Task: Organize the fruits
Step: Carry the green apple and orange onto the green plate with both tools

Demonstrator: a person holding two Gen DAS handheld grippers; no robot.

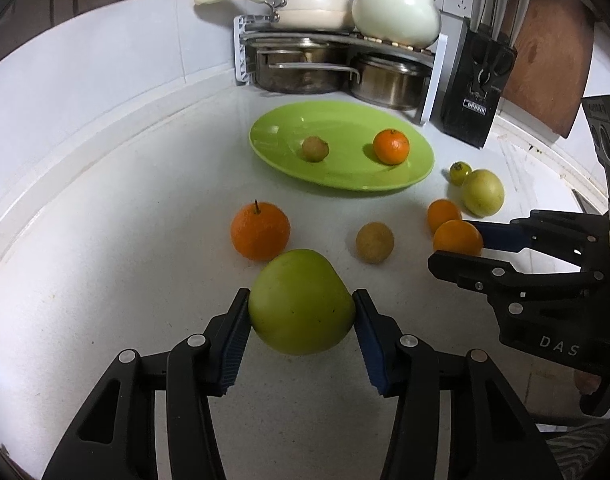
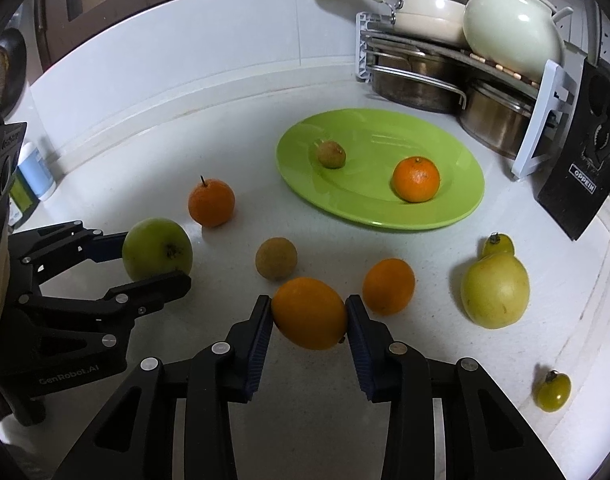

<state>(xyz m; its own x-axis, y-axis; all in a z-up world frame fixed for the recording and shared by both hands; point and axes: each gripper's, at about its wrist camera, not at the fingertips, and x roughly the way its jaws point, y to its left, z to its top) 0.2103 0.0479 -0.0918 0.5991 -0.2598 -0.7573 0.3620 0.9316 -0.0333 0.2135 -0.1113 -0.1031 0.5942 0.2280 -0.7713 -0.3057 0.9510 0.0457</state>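
The left gripper (image 1: pixel 301 314) is clamped on a green apple (image 1: pixel 301 302), its blue pads pressed to both sides of the fruit, while the right gripper (image 2: pixel 309 316) pinches an orange (image 2: pixel 310 313) the same way; whether either fruit is off the white counter (image 2: pixel 265 112) I cannot tell for sure, though both look slightly raised. Ahead lies the green plate (image 2: pixel 457 208), the likely gathering place, and it holds only two pieces: a mandarin (image 2: pixel 416 179) and a small brownish fruit (image 2: pixel 331 154). So I judge the job to be early, roughly a quarter done. Left on the counter, largest first: a yellow-green pear-like fruit (image 2: pixel 495 290) well to the right of the plate, a stemmed orange (image 2: pixel 211 202) to the left, a smaller orange (image 2: pixel 389 286) just beside the right gripper, a round brown fruit (image 2: pixel 276 258) between the two grippers, and two small yellow-green tomatoes, one (image 2: pixel 498 245) touching the pear-like fruit, the other (image 2: pixel 553 391) well apart near the counter's edge. Counting the two held, eight pieces remain.
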